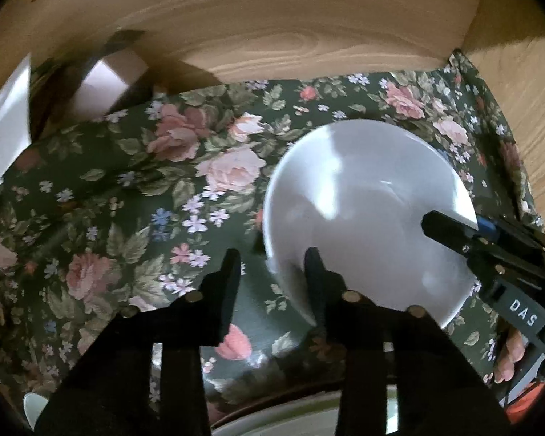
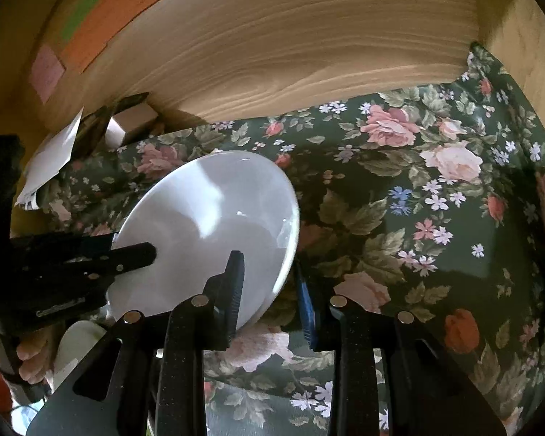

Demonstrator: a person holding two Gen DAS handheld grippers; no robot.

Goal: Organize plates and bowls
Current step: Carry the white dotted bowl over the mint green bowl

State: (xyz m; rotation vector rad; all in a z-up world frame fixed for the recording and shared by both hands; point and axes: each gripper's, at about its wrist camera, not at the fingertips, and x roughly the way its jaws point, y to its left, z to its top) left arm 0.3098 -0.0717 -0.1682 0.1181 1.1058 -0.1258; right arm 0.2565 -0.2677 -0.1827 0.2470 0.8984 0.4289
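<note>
Left wrist view: a white bowl (image 1: 367, 214) is tilted above a table covered in a dark green cloth (image 1: 134, 189) printed with pink roses. The left gripper (image 1: 272, 265) straddles the bowl's near rim, one finger inside and one outside; whether the pads already press cannot be told. The right gripper (image 1: 450, 230) is clamped on the rim at the far right. A wooden wall (image 1: 272, 25) stands behind. To do this well, I judge the left fingers should bite squarely on the rim before the right lets go, since glazed ceramic is slippery.

Right wrist view: the same bowl (image 2: 214, 232) is smooth, glossy, round and shallow. The right gripper (image 2: 272, 290) pinches its edge between a black finger and a blue-padded one. The left gripper (image 2: 134, 250) reaches in from the left. The cloth (image 2: 436, 218) looks shiny, like wipeable oilcloth.
</note>
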